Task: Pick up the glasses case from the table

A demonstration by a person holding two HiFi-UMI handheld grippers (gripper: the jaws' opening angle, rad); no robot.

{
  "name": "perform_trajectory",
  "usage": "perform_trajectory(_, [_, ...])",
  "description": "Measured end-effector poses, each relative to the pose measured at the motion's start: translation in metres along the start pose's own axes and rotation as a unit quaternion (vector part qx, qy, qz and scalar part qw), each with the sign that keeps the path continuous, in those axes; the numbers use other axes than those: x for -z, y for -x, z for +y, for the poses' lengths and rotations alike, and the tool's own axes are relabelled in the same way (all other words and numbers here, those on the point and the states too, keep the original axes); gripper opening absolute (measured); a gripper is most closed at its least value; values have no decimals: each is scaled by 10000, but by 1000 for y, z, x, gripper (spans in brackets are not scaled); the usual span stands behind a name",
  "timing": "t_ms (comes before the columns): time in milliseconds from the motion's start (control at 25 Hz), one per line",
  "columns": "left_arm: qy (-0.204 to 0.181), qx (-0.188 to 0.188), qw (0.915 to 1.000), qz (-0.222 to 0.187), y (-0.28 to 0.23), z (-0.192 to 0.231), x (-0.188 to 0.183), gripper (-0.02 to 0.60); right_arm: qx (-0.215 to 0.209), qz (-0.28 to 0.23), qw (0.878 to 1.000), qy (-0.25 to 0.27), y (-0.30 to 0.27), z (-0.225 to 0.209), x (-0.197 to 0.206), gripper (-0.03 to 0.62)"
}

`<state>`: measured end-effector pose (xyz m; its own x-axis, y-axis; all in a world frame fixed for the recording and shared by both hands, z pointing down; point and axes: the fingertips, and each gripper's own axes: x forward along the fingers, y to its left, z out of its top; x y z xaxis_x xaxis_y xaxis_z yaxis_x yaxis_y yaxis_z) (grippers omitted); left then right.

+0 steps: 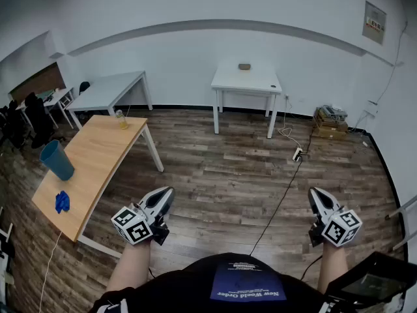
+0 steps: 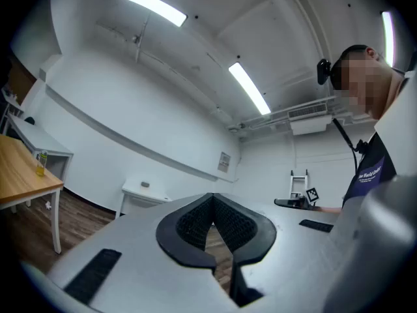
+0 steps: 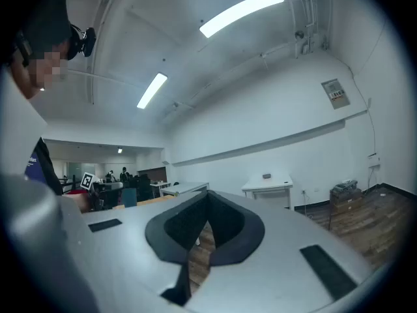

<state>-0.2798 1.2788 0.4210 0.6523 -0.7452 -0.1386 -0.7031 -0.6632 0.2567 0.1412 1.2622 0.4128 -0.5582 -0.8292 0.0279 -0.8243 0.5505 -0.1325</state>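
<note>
The glasses case (image 1: 244,66) is a small grey box lying on the white table (image 1: 260,83) against the far wall. It also shows small in the left gripper view (image 2: 144,184) and the right gripper view (image 3: 266,175). Both grippers are held low in front of the person, far from that table, over the wood floor. My left gripper (image 1: 166,194) has its jaws shut with nothing between them (image 2: 212,197). My right gripper (image 1: 315,193) also has its jaw tips together and empty (image 3: 207,194).
A wooden table (image 1: 98,155) at the left carries a blue cup (image 1: 57,160), a blue object (image 1: 62,201) and a small bottle (image 1: 121,119). Another white table (image 1: 107,91) stands behind it. A cable with a power strip (image 1: 297,154) crosses the floor. Boxes (image 1: 331,121) sit at the right wall.
</note>
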Motion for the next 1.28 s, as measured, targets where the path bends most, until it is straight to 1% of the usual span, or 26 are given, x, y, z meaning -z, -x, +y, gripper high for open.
perform_trajectory(440, [21, 85, 10000, 46, -14, -2, 1, 0, -44, 21, 10000, -39, -5, -9, 2, -11])
perform_trajectory(680, [85, 148, 9998, 76, -29, -9, 6, 0, 11, -2, 9996, -290, 0, -25, 9, -11])
perform_trajectory(920, [108, 221, 9997, 92, -66, -33, 10, 0, -29, -37, 9993, -383, 22, -56, 8, -11])
perform_trajectory(1120, [164, 201, 9996, 116, -111, -69, 20, 0, -162, -5, 9991, -395, 45, -98, 1, -11])
perform_trajectory(1280, [322, 108, 9993, 135, -144, -97, 35, 0, -350, 97, 9987, -363, 60, -130, 2, -11])
